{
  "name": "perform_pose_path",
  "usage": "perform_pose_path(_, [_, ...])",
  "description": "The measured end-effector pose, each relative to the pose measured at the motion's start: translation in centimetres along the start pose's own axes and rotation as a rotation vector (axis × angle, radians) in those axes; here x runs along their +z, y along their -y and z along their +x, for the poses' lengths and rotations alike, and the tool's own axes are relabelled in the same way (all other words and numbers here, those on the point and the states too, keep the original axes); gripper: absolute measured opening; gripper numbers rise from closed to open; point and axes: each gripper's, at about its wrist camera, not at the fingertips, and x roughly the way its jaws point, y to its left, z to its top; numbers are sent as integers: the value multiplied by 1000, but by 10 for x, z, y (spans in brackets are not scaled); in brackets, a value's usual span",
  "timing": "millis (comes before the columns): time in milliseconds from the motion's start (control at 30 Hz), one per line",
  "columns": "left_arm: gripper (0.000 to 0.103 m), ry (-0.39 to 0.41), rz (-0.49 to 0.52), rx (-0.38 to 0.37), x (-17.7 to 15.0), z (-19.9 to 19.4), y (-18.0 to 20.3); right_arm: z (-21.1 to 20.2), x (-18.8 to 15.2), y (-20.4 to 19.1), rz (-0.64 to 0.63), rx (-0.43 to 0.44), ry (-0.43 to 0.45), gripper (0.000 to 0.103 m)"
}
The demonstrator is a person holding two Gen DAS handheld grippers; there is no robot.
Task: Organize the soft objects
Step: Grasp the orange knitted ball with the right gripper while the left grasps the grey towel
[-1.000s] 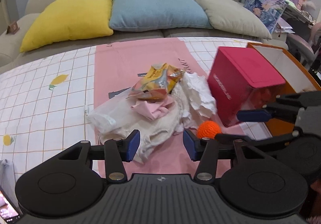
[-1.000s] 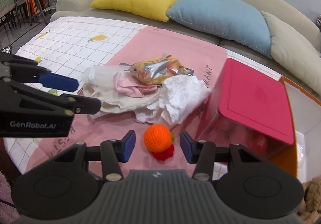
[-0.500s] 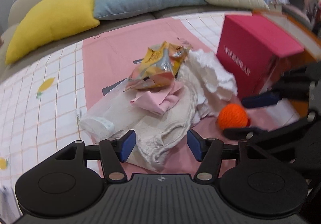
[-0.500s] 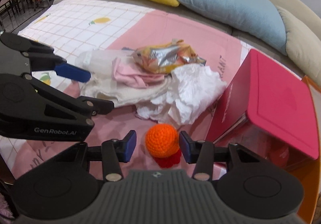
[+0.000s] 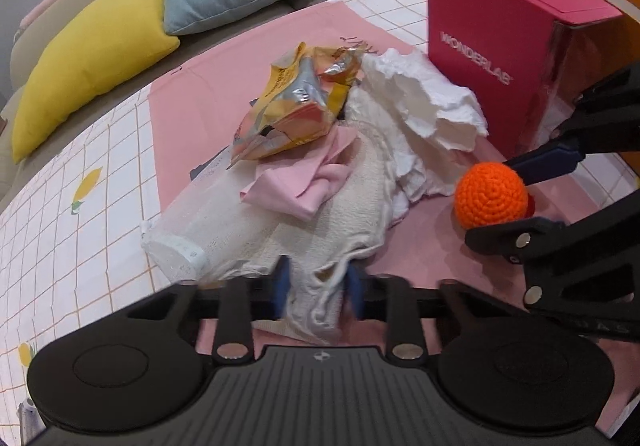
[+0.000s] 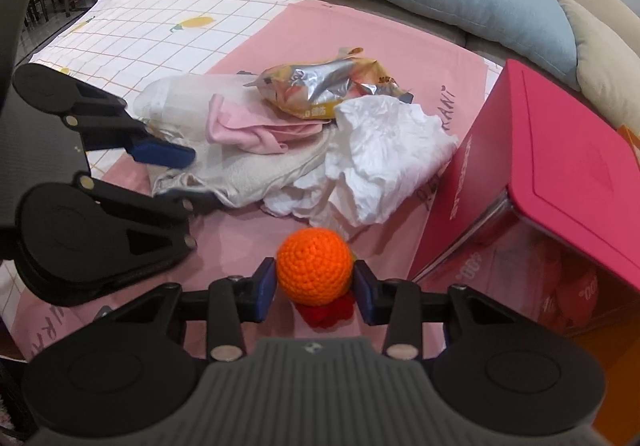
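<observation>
- The orange crochet ball point(image 6: 314, 266) lies on the pink mat point(image 6: 360, 42), tight between the crumpled tissue point(image 6: 384, 158) and the red box point(image 6: 560, 174).
- The right gripper point(image 6: 314, 286) sits low, its pads against the ball's sides.
- The left gripper point(image 5: 316, 286) is closing on the cream towel's point(image 5: 348, 214) near edge.

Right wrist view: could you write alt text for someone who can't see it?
The right gripper closes its blue pads on an orange crocheted ball on a pink mat. Behind lies a heap of cream cloth, pink cloth, crumpled white paper and a foil snack bag, beside a red box.
</observation>
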Motion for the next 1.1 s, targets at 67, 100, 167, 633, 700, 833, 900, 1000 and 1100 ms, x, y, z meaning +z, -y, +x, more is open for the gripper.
perform_pose_path(67, [14,2,-19,-25,-1,-5,2,-4,-2,0,1,5,6,40])
perform_pose_path(100, [13,7,-27,-29,-2,-9,3,-6,-2,0,0,6,10,40])
perform_pose_path(167, [8,15,-49,-32,-4,-18,5,-12,-3,0,4,14,17,40])
perform_pose_path(633, [5,169,-180,-67,2,-112,14,-70,-16,10,41,37,92,40])
perform_pose_path(700, [4,191,-182,-76,2,-125,16,-81,-18,11,48,41,107,40])
perform_pose_path(833, [4,211,-183,-103,0,-145,23,-97,-24,12,55,40,115,40])
perform_pose_path(900, [4,222,-188,-115,-1,-154,27,-105,-29,14,64,36,113,40])
perform_pose_path(1000, [3,242,-215,-134,-1,-167,29,-118,-37,19,92,52,116,40])
perform_pose_path(1100, [3,261,-237,-159,1,-179,29,-134,-42,26,123,60,129,40])
